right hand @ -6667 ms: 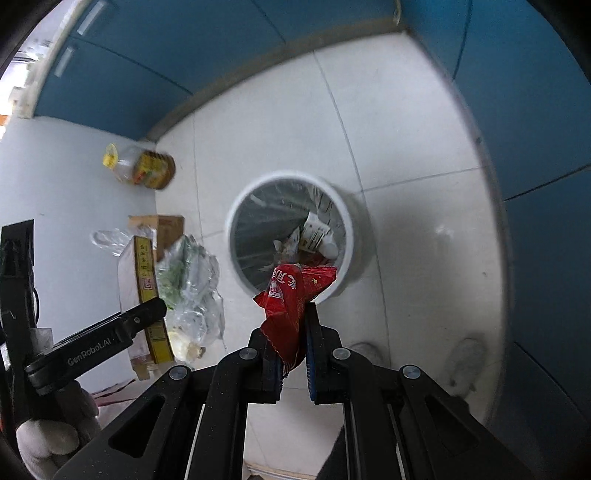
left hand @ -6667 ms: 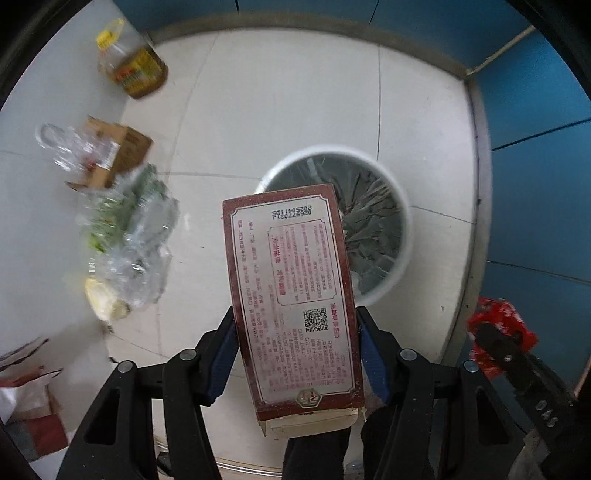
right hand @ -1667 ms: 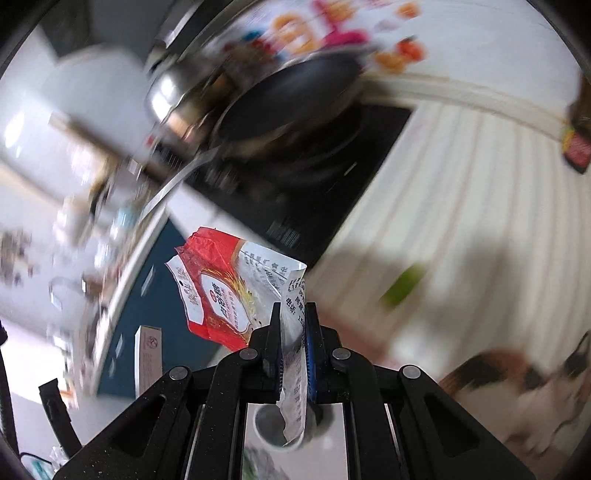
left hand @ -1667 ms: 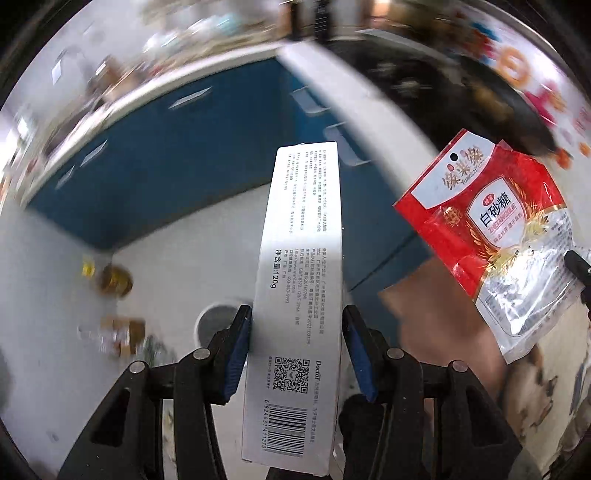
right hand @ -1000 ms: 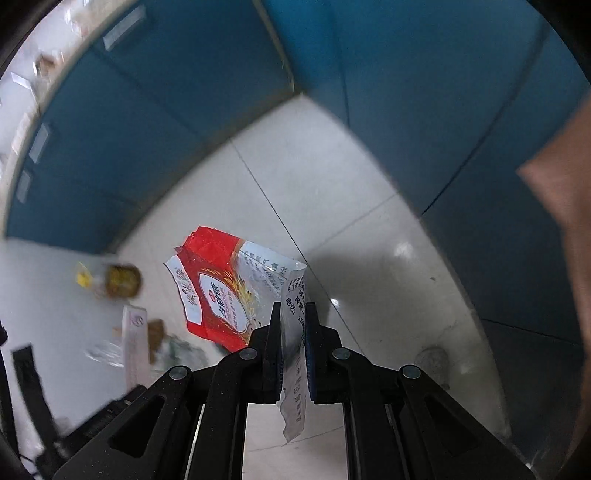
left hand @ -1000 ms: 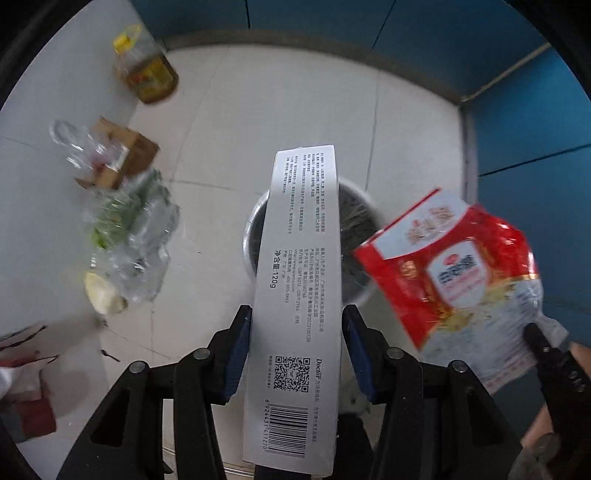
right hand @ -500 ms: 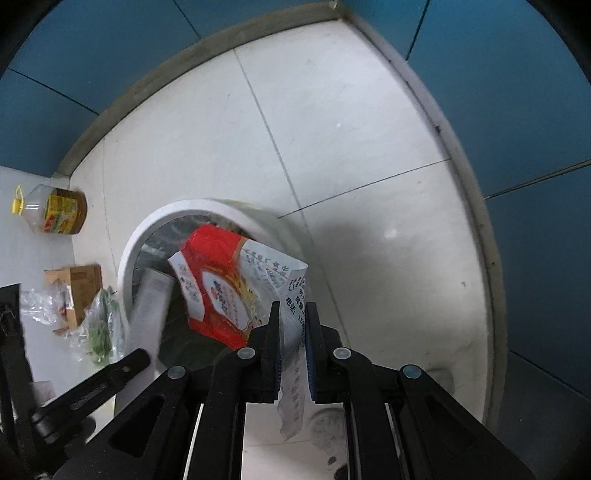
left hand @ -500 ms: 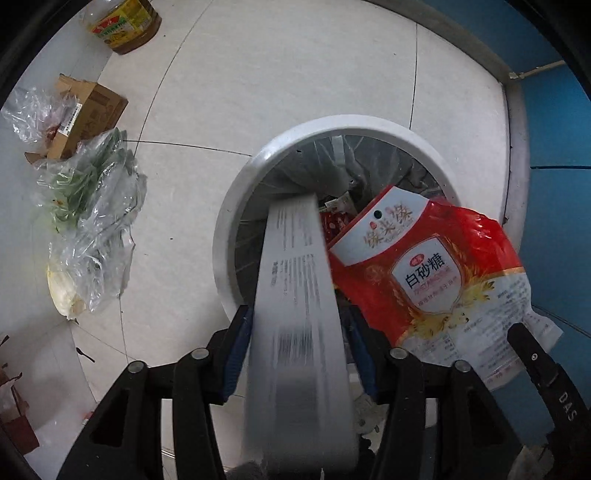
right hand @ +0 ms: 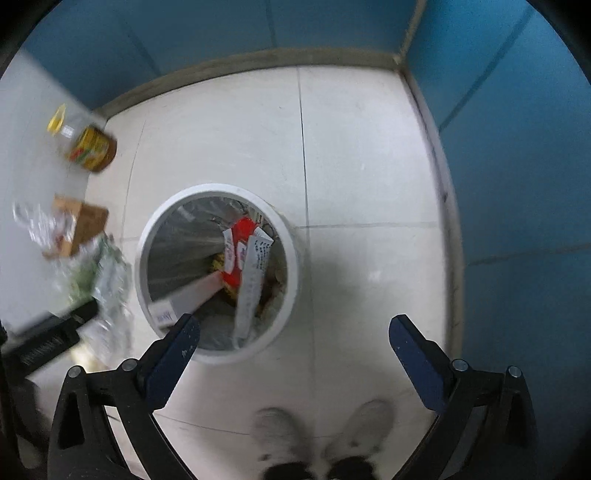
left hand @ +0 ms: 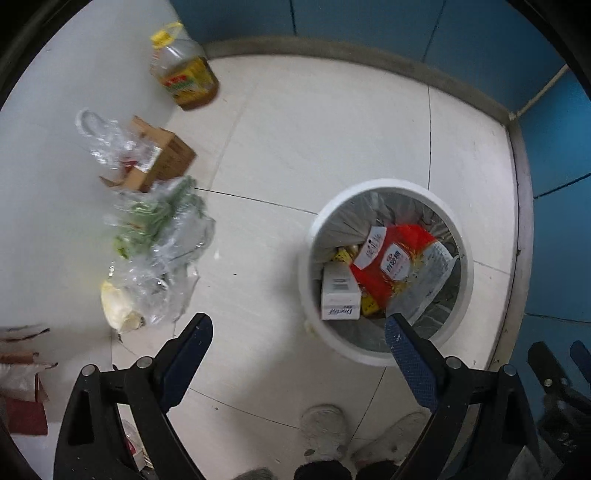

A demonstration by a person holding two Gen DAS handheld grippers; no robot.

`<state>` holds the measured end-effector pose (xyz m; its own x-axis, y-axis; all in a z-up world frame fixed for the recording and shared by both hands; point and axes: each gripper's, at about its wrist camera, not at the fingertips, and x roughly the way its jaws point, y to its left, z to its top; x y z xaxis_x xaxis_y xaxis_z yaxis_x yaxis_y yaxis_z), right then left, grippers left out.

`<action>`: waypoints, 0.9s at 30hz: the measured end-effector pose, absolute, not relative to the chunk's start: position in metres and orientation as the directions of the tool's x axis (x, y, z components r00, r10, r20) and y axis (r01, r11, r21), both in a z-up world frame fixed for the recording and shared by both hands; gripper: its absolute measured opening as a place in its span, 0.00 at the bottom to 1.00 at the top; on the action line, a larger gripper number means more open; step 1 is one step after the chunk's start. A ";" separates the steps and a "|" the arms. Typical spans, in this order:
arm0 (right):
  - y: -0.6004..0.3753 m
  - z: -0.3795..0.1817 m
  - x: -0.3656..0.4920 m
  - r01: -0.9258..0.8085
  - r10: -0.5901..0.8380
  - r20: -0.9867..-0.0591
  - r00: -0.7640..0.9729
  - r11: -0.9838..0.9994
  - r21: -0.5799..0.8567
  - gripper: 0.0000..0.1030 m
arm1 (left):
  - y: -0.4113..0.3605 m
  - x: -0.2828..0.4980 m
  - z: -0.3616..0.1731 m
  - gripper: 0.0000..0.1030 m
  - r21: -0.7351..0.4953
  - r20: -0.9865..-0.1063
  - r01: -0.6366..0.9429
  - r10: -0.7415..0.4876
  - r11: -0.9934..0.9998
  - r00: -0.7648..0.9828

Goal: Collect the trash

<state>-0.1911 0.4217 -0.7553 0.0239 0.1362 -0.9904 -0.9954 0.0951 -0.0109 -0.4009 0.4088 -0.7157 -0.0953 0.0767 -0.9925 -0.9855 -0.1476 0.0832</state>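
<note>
A white round trash bin [left hand: 466,284] [right hand: 144,243] with a grey liner stands on the tiled floor. In it lie a long white carton [left hand: 339,291] [right hand: 192,297] and a red and clear sugar bag [left hand: 397,264] [right hand: 245,254]. My left gripper [left hand: 298,330] is open and empty above the floor at the bin's near left. My right gripper [right hand: 293,326] is open and empty above the bin's near right edge.
Left of the bin lie a clear bag of greens [left hand: 159,236] [right hand: 92,273], a brown cardboard box [left hand: 162,158] [right hand: 83,221] and a yellow-capped oil bottle [left hand: 184,79] [right hand: 86,144]. Blue cabinet walls [left hand: 369,26] enclose the far and right sides. The person's shoes [right hand: 321,432] stand below.
Both grippers opened: the white carton and the red sugar bag dropped into the bin. Both grippers now hang empty above the floor.
</note>
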 end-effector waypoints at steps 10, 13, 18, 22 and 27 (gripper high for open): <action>0.383 -0.666 -0.205 -0.999 0.236 -0.971 0.046 0.037 -0.039 1.00 | 0.361 -0.411 -0.612 1.00 0.047 -0.982 -0.983 0.171 -0.177 -0.078; 0.368 -0.620 -0.204 -0.998 0.272 -0.961 0.053 0.037 -0.044 1.00 | 0.346 -0.411 -0.567 1.00 0.047 -0.975 -0.986 0.208 -0.161 -0.080; 0.333 -0.516 -0.201 -0.999 0.343 -0.938 0.055 0.021 -0.050 1.00 | 0.319 -0.409 -0.484 1.00 0.021 -0.961 -0.989 0.270 -0.144 -0.060; 0.301 -0.431 -0.194 -0.999 0.403 -0.915 0.040 0.014 -0.038 1.00 | 0.289 -0.399 -0.408 1.00 0.014 -0.943 -0.994 0.328 -0.112 -0.050; 0.255 -0.328 -0.180 -1.000 0.472 -0.882 0.005 -0.001 -0.006 1.00 | 0.239 -0.379 -0.319 1.00 0.014 -0.915 -0.997 0.401 -0.078 -0.044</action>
